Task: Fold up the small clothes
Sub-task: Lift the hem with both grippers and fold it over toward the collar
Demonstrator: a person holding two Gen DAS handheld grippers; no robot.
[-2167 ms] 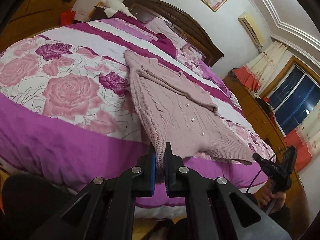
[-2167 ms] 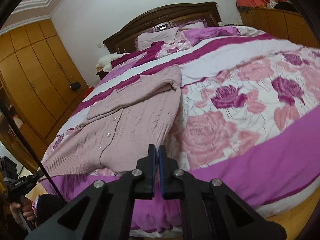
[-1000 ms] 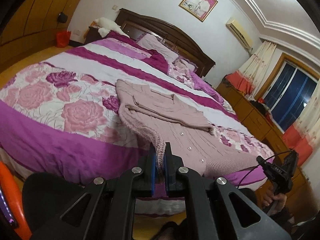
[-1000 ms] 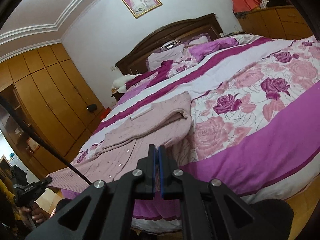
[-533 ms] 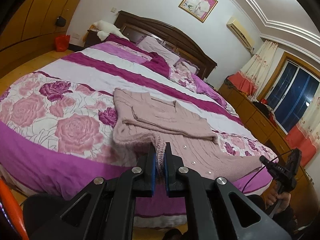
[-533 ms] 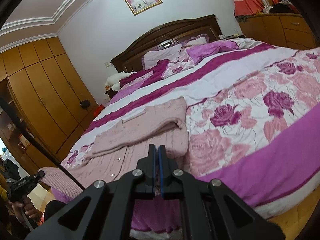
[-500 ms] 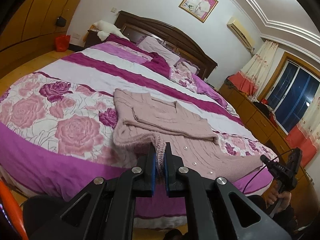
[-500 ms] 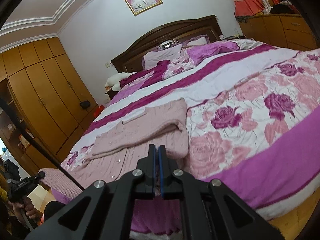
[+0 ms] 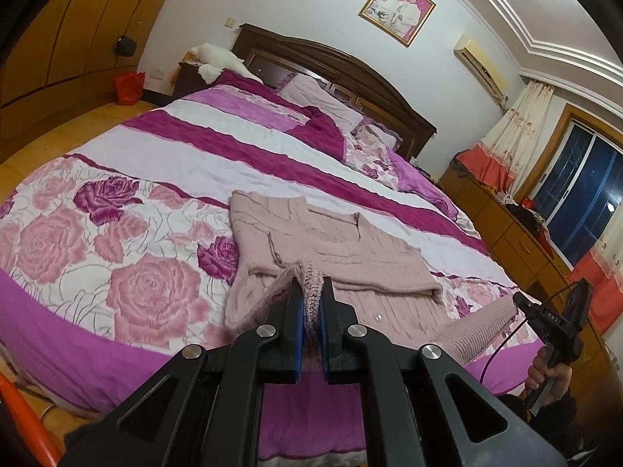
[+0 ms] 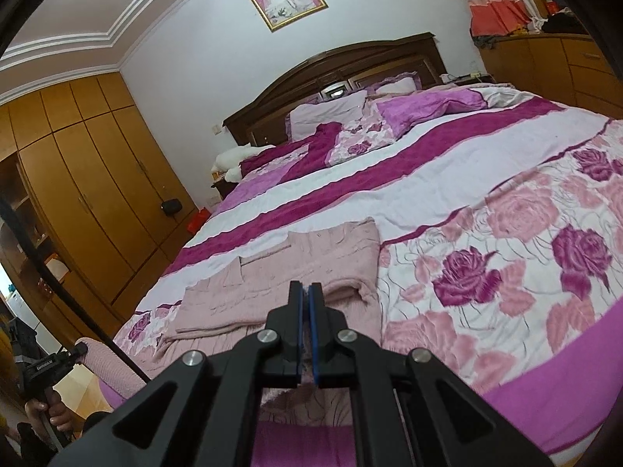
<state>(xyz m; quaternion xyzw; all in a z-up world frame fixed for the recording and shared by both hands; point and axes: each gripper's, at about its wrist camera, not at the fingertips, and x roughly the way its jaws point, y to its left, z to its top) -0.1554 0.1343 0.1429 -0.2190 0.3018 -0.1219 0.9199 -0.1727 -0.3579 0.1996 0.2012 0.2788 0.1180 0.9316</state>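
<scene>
Pink cable-knit buttoned cardigan [image 9: 331, 249], lying on the rose-printed magenta and white bedspread [image 9: 128, 210] at the foot of the bed, its sleeves already crossed over the chest. Left gripper [image 9: 310, 311] is clamped on one corner of the ribbed hem, the knit bunched between its blue pads and raised off the cover just ahead of the claw. Right gripper [image 10: 305, 303] shows its pads nearly together; in its own view no cloth can be made out between them, but the left wrist view shows the other hem corner [image 9: 483, 329] drawn up to its tip, so it is probably pinching that corner, though this cannot be confirmed. The step in hand appears to be the bottom-to-top fold: the lower edge is lifted at both corners while the shoulders, farther from the claws toward the dark wooden headboard [image 10: 338, 74], stay flat. The next move would call for carrying both corners forward together at equal height, laying the hem over the collar [image 9: 331, 216], and releasing only once the edges align, so the soft knit does not sag or skew.
</scene>
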